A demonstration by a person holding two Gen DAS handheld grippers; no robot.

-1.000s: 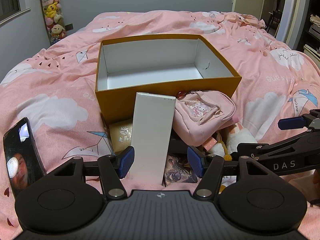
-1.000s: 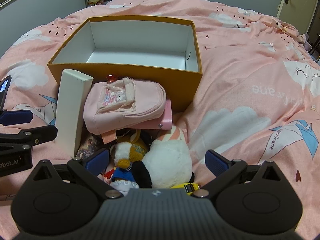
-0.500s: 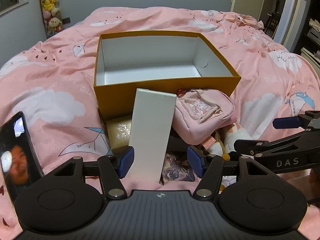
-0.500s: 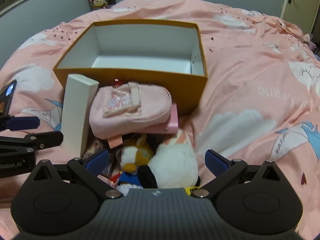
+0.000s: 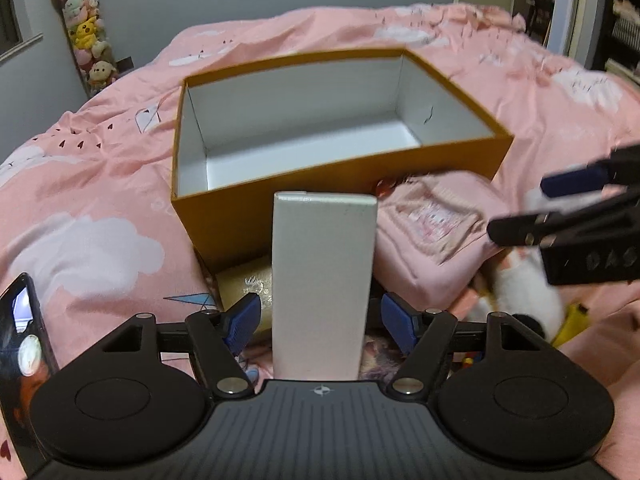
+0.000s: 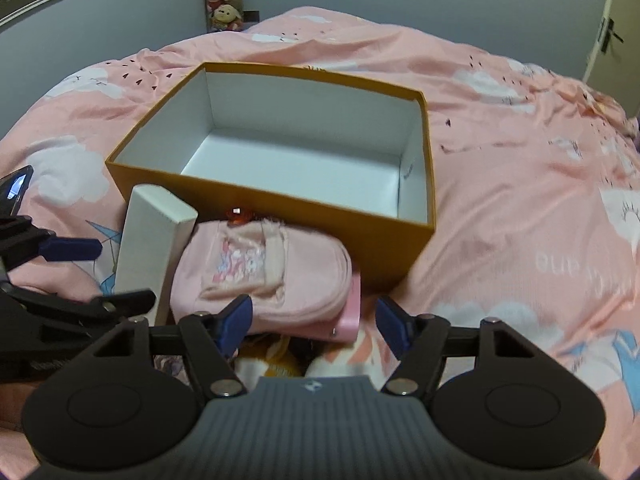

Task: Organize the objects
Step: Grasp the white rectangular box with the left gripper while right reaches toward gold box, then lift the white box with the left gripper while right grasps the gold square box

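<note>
An open orange box (image 5: 328, 188) with an empty white inside stands on the pink bed. In front of it a tall white box (image 5: 324, 264) stands upright between the fingers of my left gripper (image 5: 320, 320). Its jaws are opening, and a small gap shows at each pad. A pink pouch (image 6: 260, 268) lies on a pink flat case (image 6: 348, 320). My right gripper (image 6: 314, 322) is closing around the pouch's near end; its pads do not visibly press on it. The white box (image 6: 148, 248) and orange box (image 6: 280, 204) also show in the right wrist view.
A gold box (image 5: 244, 280) leans by the orange box. A white and orange plush (image 5: 524, 288) and a yellow item (image 5: 572, 320) lie under the right gripper (image 5: 520, 208). A phone (image 5: 20, 320) lies on the left. Stacked plush toys (image 5: 86, 40) stand by the wall.
My left gripper came closer to the white box and its jaws widened. My right gripper moved forward from the plush to the pink pouch and its jaws narrowed.
</note>
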